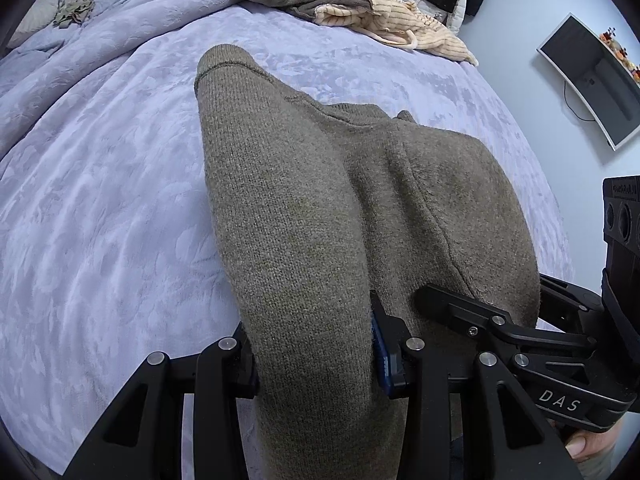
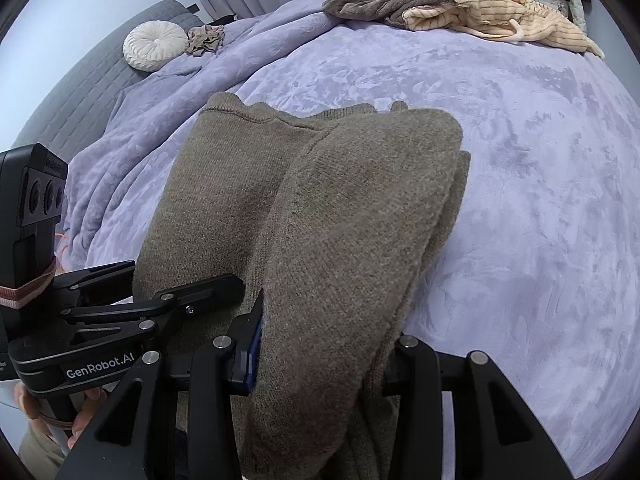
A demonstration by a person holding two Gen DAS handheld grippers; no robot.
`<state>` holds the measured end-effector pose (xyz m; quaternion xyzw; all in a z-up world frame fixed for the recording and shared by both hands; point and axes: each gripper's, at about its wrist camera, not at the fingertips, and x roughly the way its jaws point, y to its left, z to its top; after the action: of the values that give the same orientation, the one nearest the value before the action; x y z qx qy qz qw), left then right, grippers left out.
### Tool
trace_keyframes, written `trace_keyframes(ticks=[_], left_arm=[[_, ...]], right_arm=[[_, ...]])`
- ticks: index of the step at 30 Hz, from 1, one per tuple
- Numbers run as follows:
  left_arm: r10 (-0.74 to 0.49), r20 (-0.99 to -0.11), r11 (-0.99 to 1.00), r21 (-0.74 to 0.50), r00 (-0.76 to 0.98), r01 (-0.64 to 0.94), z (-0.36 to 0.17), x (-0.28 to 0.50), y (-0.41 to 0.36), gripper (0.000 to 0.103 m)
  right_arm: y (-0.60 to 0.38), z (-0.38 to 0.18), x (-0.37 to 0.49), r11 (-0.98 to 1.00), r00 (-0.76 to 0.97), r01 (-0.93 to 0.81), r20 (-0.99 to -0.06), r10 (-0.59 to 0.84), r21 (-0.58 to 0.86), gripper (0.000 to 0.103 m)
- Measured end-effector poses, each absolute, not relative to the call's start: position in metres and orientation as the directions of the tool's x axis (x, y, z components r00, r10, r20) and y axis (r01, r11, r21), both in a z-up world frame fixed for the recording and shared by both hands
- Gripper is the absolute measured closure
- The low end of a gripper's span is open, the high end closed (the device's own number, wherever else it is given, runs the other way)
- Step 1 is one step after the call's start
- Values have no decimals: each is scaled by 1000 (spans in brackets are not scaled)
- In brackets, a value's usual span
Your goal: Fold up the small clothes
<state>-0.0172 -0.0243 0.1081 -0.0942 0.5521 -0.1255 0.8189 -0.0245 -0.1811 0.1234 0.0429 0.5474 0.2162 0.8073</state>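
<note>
An olive-brown knitted garment lies folded lengthwise over the lavender bedspread, its far end resting on the bed. My left gripper is shut on the near left edge of the garment, thick knit bunched between its pads. My right gripper is shut on the near right edge in the same way. The two grippers sit side by side, close together. One of the right gripper's fingers shows in the left wrist view, and one of the left gripper's fingers in the right wrist view.
A pile of brown and cream striped clothes lies at the bed's far edge. A small crumpled olive piece sits far left beside a round white cushion. A monitor stands off the right side.
</note>
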Motion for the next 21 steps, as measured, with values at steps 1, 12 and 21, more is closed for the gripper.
trace_keyframes(ticks=[1, 12, 21], left_arm=[[-306, -882, 952, -288, 359, 103, 108, -20, -25, 60], [-292, -890, 956, -269, 351, 112, 101, -49, -22, 60], [-292, -892, 956, -272, 344, 108, 89, -63, -19, 60]], right_arm=[[-181, 123, -27, 903, 307, -300, -865, 396, 306, 59], [-178, 117, -59, 902, 302, -292, -865, 401, 316, 59], [-175, 106, -73, 897, 289, -302, -866, 409, 323, 59]])
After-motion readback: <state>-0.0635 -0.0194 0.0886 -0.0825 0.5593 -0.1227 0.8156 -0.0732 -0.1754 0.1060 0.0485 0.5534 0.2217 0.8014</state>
